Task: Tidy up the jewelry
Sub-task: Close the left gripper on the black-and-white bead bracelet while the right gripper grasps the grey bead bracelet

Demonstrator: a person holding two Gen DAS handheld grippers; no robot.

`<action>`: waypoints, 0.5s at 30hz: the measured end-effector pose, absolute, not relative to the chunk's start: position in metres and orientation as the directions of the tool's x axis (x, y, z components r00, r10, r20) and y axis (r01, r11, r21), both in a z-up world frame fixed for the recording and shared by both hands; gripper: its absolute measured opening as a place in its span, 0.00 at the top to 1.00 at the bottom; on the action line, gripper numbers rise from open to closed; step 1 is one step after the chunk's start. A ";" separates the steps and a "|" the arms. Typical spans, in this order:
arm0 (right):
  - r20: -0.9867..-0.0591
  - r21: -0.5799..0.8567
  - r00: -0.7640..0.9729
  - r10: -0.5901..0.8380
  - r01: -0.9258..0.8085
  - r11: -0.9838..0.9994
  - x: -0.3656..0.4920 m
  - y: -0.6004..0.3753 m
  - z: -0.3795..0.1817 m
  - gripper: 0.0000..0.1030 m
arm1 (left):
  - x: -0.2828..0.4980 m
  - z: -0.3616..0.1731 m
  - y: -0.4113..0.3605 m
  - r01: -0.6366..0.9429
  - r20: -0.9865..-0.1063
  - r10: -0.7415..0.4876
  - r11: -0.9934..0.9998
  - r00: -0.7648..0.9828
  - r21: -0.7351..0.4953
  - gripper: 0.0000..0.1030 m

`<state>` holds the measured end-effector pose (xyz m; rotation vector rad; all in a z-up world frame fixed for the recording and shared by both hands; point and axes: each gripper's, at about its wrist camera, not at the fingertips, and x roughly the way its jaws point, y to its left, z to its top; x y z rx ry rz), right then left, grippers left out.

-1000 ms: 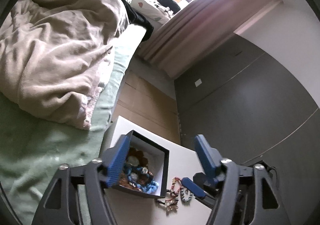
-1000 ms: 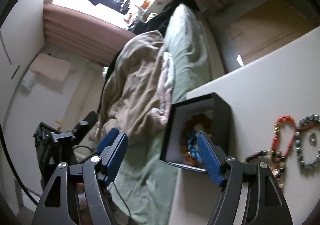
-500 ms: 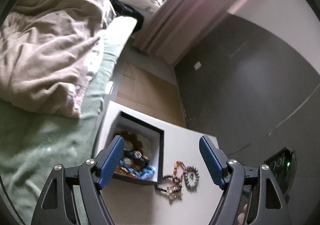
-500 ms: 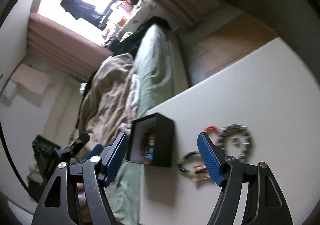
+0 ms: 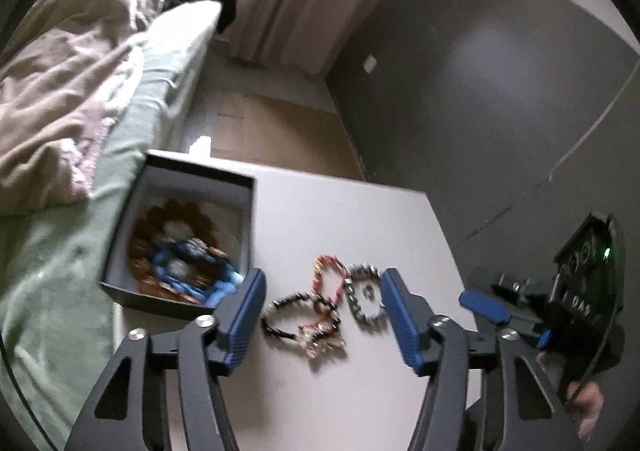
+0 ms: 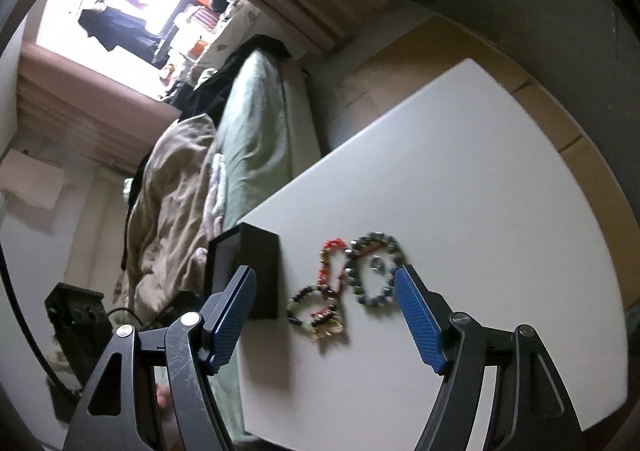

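Tabletop (image 5: 344, 211): white, rectangular, standing just beside a bed; it carries the box and the loose bracelets.
Jewelry box (image 5: 248, 219): black outside, pale lining, open at the top, at the tabletop's 9 o'clock edge by the bed. In the right wrist view it shows side-on (image 6: 262, 275).
Box contents: a brown beaded bracelet (image 5: 160, 219) coiled along the lining, a blue beaded bracelet (image 5: 192, 271) lying on top of it.
Loose group: three bracelets lie on the bare tabletop at 3 o'clock of the box, near it but apart.
Red bracelet (image 5: 330, 277): coral-red beads, in the middle of the group; seen also at (image 6: 332, 263).
Grey bracelet (image 5: 364, 297): metallic grey beads, at 3 o'clock of the red one, touching it; a small ring-like piece lies inside its loop.
Dark bracelet (image 5: 286, 315): black beads with gold charms at its 4 o'clock end, overlapping the red one's lower end.
Left tongs (image 5: 322, 315): blue pads, jaws closing, part-way apart, nothing between the pads; the loose group appears in the gap, lower down.
Right tongs (image 6: 324, 317): blue pads, jaws wide, holding nothing, hanging above the loose group.
Bed (image 5: 56, 291): green sheet, rumpled beige blanket (image 5: 60, 91) at 10 o'clock.
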<state>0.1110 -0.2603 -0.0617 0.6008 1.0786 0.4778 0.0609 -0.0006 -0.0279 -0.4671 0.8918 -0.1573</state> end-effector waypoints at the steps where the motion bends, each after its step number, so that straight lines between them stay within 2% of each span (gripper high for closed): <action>1: -0.670 0.660 0.400 0.625 -0.066 0.749 0.111 -0.263 -0.062 0.30 | 0.063 -0.030 -0.005 -0.057 -0.718 -0.326 0.890 0.615 -0.453 0.48; 11: -0.715 0.634 0.362 0.597 -0.023 0.773 0.114 -0.281 -0.071 0.30 | 0.082 -0.062 -0.052 -0.025 -0.794 -0.299 0.930 0.530 -0.367 0.55; 15: -0.717 0.630 0.365 0.594 -0.025 0.776 0.115 -0.286 -0.071 0.30 | 0.089 -0.081 -0.059 -0.032 -0.828 -0.274 0.943 0.489 -0.332 0.62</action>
